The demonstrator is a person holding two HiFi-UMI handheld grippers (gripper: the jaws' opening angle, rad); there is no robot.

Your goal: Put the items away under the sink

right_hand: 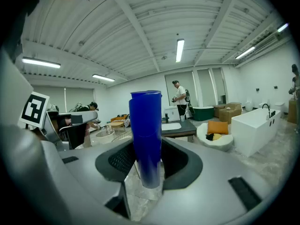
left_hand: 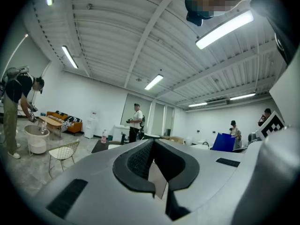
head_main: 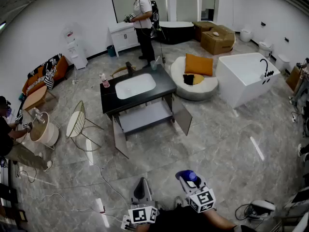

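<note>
My right gripper point(head_main: 185, 180) is at the bottom of the head view, shut on a tall blue cup point(head_main: 191, 175). In the right gripper view the blue cup point(right_hand: 146, 130) stands upright between the black pads point(right_hand: 123, 159), which press on its lower part. My left gripper point(head_main: 141, 184) is beside it on the left; its jaws meet at the tips with nothing between them point(left_hand: 152, 145). Well ahead stands the black-topped sink cabinet point(head_main: 165, 82). Both its doors point(head_main: 183, 116) are swung open over a bare shelf point(head_main: 145, 116). A pink bottle point(head_main: 105, 80) and a pale cup point(head_main: 153, 65) stand on its top.
A wire chair point(head_main: 77, 121) is left of the cabinet, a round white seat with an orange pillow point(head_main: 198, 65) and a white bathtub point(head_main: 246, 76) to its right. One person stands at the back point(head_main: 143, 23), another crouches at far left point(head_main: 9, 137). Cables point(head_main: 58, 196) trail over the floor.
</note>
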